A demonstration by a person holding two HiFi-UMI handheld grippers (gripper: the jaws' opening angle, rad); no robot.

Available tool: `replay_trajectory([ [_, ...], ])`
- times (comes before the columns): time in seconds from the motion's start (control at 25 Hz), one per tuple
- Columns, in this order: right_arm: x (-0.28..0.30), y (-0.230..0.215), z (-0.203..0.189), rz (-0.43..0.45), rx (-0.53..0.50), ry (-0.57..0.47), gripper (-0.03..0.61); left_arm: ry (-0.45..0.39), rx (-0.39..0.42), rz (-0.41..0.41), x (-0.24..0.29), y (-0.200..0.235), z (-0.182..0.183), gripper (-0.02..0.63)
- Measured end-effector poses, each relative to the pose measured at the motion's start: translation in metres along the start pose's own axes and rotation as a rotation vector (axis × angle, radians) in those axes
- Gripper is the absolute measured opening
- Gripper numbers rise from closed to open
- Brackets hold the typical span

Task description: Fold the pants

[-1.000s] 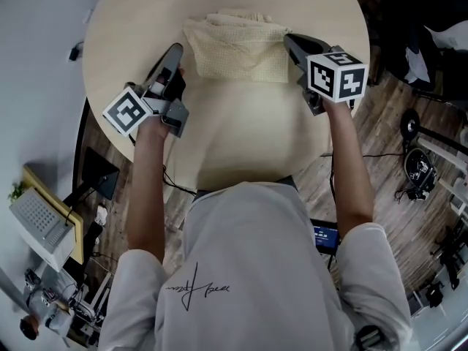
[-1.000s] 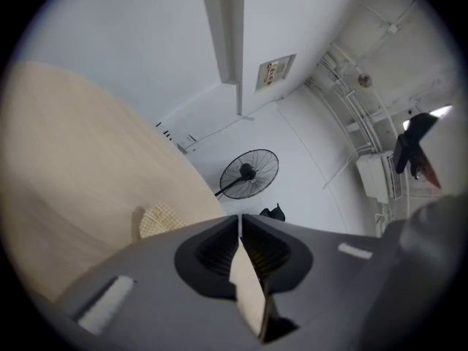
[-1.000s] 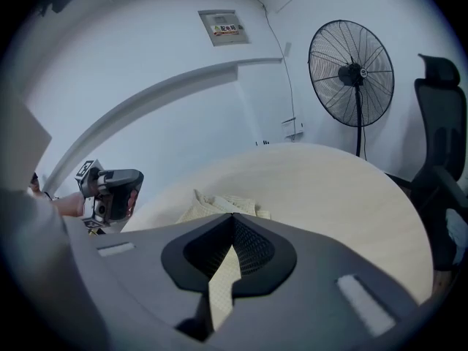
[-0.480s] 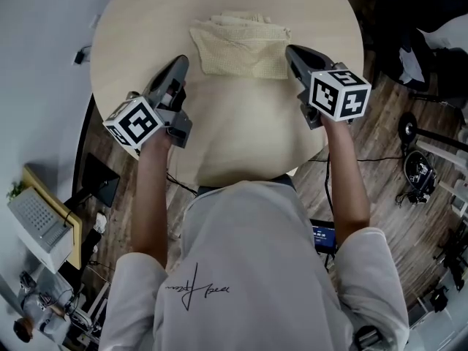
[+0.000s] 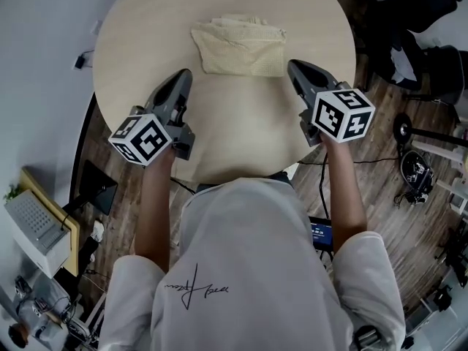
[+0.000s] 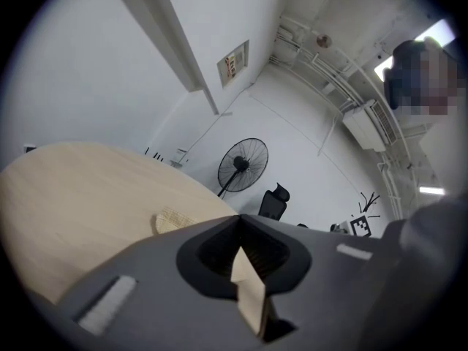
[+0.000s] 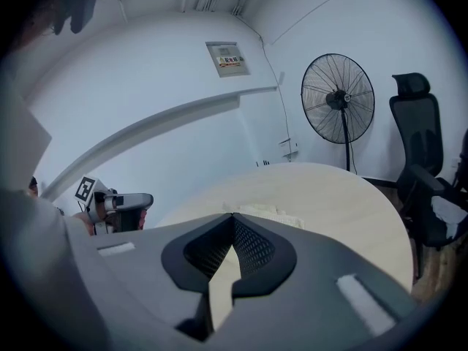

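While pants (image 5: 238,46) lie folded, left claw (image 5: 183,76) closed, right claw (image 5: 295,66) closed

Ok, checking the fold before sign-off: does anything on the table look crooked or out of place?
Nothing stands out. The folded pants lie in a compact, fairly even stack on the round table, slightly rumpled at the far edge. The left hand-held gripper and right hand-held gripper are shut, empty, clear of it.

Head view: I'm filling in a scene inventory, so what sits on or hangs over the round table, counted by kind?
Folded cream fabric pants: 1
Grey two-jaw grippers with marker cubes: 2 (left gripper, right gripper)
Round light wooden table: 1
Total: 4
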State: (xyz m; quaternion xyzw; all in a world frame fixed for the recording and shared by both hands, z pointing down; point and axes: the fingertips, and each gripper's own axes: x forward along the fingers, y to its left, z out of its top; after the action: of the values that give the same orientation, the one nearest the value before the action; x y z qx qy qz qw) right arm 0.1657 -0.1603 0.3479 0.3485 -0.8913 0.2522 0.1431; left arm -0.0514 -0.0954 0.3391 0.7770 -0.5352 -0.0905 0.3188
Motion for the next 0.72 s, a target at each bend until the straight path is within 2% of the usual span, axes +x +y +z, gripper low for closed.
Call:
replay_trajectory([
  [0.72,-0.068,0.049,-0.027,-0.049,0.019,-0.066,-0.002,0.001,0.068,0.007,-0.054,-0.023,-0.019,0.038],
])
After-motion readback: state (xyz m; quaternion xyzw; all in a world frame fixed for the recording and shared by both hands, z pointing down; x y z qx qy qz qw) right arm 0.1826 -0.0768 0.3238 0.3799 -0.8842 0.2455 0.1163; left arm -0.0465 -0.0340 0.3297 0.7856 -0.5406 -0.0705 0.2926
